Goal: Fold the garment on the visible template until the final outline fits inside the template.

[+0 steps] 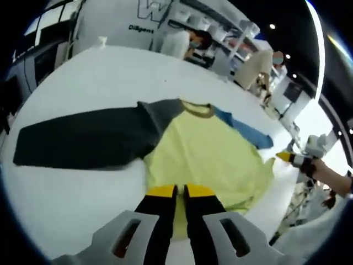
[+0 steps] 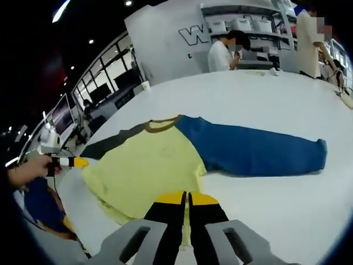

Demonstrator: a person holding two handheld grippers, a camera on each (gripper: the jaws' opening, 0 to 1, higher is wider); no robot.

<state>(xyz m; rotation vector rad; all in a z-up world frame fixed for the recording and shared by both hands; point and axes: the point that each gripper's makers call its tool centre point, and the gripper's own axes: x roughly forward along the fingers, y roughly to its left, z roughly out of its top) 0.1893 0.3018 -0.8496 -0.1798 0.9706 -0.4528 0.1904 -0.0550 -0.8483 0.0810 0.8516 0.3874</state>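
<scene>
A long-sleeved garment lies flat on the white table point(image 1: 83, 83), collar away from me. Its body is yellow point(image 1: 204, 154) point(image 2: 149, 165), with a brown collar point(image 1: 198, 109) point(image 2: 162, 126). One sleeve is dark grey point(image 1: 83, 141) and stretches left in the left gripper view. The other is blue point(image 2: 253, 152) and stretches right in the right gripper view. My left gripper point(image 1: 180, 191) sits at the near hem, jaws pressed together with yellow cloth between them. My right gripper point(image 2: 186, 196) stands the same way on the hem. Each one also appears at the other view's edge, held by a hand: right gripper point(image 1: 289, 158), left gripper point(image 2: 71, 162).
Several people stand past the far side of the table by shelves point(image 2: 242, 25) and a white wall with lettering. A small white object point(image 1: 102, 40) sits near the far table edge. The near table edge point(image 2: 83, 221) runs just below the hem.
</scene>
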